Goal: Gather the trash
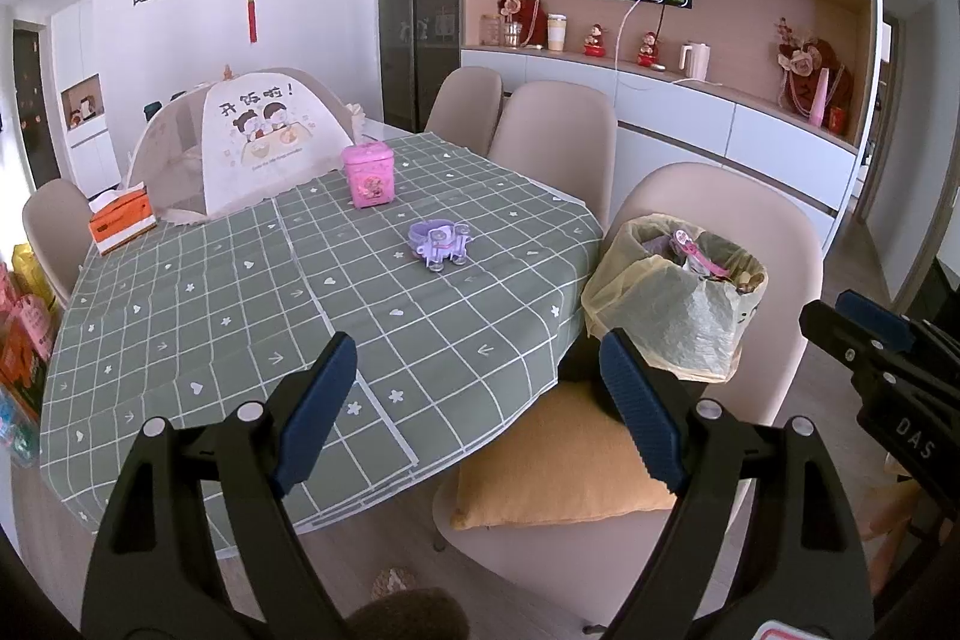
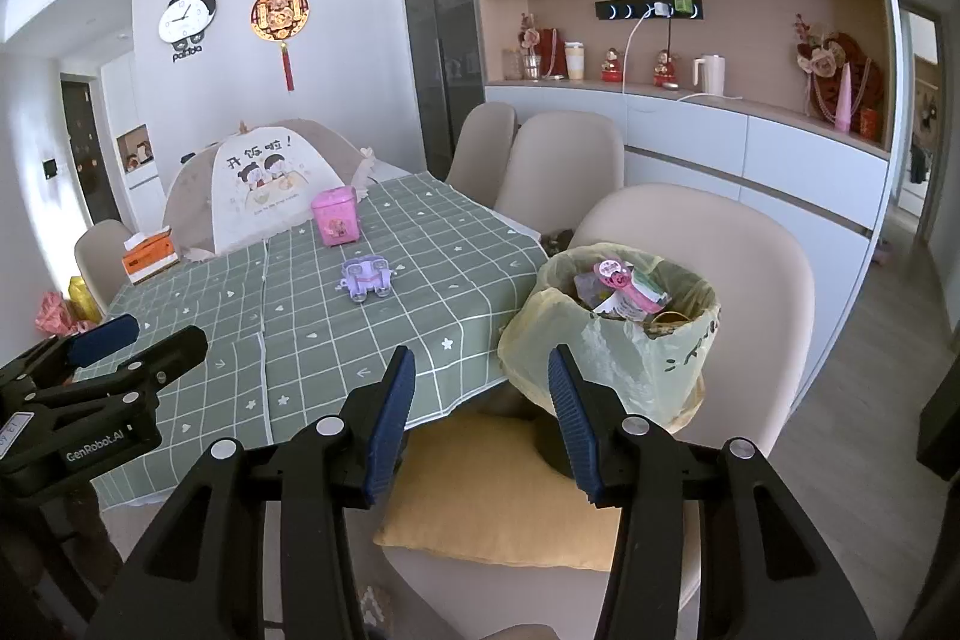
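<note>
A small bin lined with a pale yellow-green bag stands on a beige chair beside the table, holding pink wrappers and other scraps. A purple plastic piece lies on the green checked tablecloth. My left gripper hangs open over the table's near corner with nothing between its fingers; it also shows at the left edge of the right wrist view. My right gripper is open and empty, just in front of the bin and above the chair seat.
A pink tin, an orange tissue box and a mesh food cover sit farther back on the table. A yellow cushion lies on the chair. More chairs and a shelf wall stand behind.
</note>
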A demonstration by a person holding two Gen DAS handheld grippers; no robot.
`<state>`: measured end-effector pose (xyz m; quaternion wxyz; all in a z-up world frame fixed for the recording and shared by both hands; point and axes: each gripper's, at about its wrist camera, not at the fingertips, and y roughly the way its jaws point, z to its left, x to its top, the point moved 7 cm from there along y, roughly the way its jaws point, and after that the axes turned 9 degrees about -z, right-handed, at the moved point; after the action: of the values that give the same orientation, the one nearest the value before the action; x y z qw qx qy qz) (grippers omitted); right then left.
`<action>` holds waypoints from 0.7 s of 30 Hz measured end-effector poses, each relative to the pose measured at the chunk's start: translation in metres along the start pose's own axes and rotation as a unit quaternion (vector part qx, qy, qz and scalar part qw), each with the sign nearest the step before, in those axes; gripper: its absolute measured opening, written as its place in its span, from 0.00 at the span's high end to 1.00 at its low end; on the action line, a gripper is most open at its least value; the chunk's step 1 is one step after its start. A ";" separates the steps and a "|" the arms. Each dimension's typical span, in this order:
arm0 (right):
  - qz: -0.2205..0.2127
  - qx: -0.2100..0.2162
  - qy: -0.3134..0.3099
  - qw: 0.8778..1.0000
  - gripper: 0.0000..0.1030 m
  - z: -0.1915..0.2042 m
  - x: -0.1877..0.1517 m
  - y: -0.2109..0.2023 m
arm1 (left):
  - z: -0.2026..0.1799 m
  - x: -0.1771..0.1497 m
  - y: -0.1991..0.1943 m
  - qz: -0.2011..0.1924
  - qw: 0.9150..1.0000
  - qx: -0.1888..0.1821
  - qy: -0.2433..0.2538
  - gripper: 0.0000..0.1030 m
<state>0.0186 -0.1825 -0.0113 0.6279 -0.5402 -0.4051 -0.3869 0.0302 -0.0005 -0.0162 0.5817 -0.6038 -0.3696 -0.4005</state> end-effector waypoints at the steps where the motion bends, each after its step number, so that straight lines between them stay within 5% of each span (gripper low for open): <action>1: 0.001 0.000 0.000 1.000 0.57 0.000 0.000 0.000 | -0.001 0.000 -0.001 0.000 1.000 0.000 0.000 0.23; 21: 0.003 0.000 0.001 1.000 0.57 -0.001 -0.002 0.000 | -0.002 -0.001 -0.005 0.000 1.000 -0.002 -0.001 0.23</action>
<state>0.0181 -0.1836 -0.0130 0.6293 -0.5412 -0.4029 -0.3857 0.0251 -0.0018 -0.0151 0.5798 -0.6057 -0.3694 -0.4006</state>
